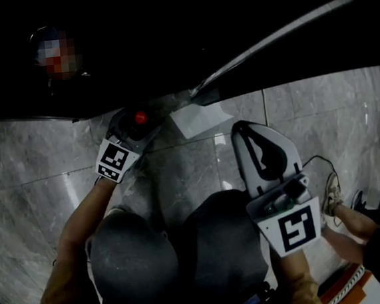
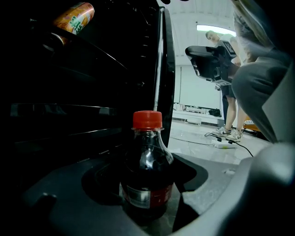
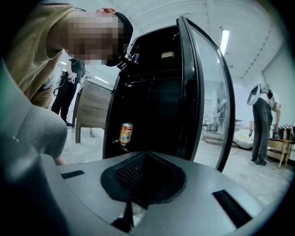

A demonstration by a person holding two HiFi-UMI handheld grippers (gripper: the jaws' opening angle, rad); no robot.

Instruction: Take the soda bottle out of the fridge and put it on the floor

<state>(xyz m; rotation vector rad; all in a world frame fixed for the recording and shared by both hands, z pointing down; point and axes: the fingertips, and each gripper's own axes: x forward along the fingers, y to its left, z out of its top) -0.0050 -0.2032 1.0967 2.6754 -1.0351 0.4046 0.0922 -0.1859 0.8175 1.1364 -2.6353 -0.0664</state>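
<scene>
- The left gripper (image 1: 133, 129) is clamped on the soda bottle (image 2: 146, 171), with a dark pad against each flank of its lower body.
- The bottle stands upright between the jaws, its red cap (image 2: 147, 120) on top and a red and white label round its lower part.
- A patch of grey marble floor (image 2: 162, 225) shows right at the bottle's base; I cannot tell whether the base touches it.
- The bottle is outside the fridge (image 2: 69, 97), just in front of its dark open front, with the door (image 2: 164, 69) behind it.
- An orange can (image 2: 73, 16) lies on a shelf high in the fridge.
- The right gripper (image 3: 143, 166) is closed on nothing, its dark pads pressed together, and it points at the open fridge from well apart.
- A second person (image 3: 262, 124) stands off in the background.
</scene>
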